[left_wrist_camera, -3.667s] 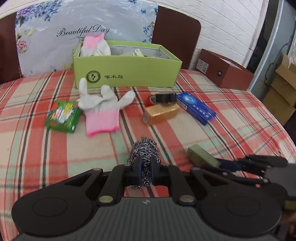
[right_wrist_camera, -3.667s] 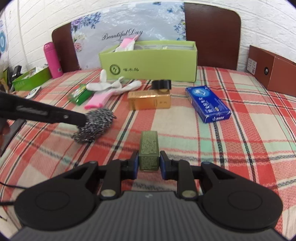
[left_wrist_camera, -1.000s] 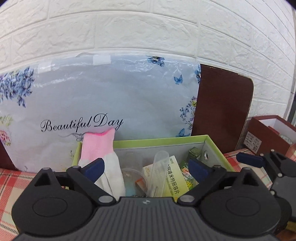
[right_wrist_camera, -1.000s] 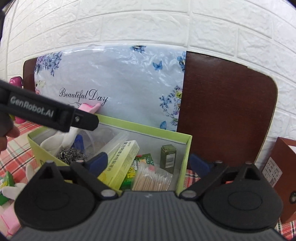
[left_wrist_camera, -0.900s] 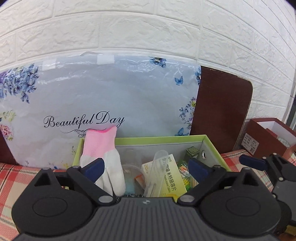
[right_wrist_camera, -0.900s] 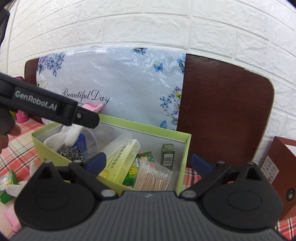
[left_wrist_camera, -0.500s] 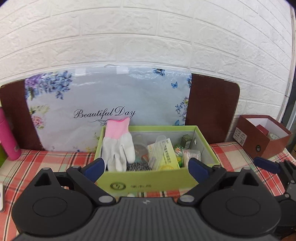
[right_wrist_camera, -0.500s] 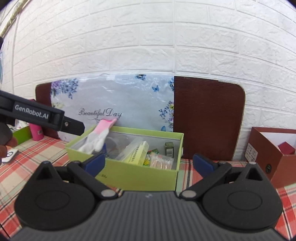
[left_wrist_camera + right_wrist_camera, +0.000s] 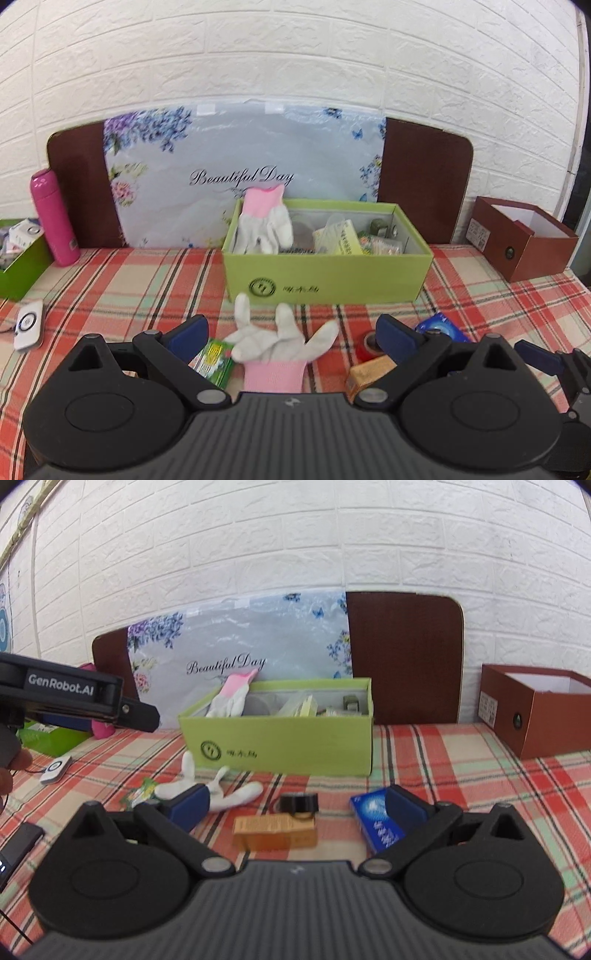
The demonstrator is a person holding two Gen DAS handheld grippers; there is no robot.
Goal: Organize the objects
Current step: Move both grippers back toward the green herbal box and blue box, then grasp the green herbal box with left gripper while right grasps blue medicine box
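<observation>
Here the left gripper hangs over the plaid cloth with its jaws spread wide and nothing between them. Straight ahead of its fingers, between the two blue pads, lies a white glove with a pink cuff; a green packet sits just inside the left pad, a gold box by the right one. Beyond the glove stands the green box, with another glove draped over its far-left corner (other contents too small to name). The right gripper is likewise wide open and empty, with the gold box and a black clip between its fingers and a blue box against its right pad.
</observation>
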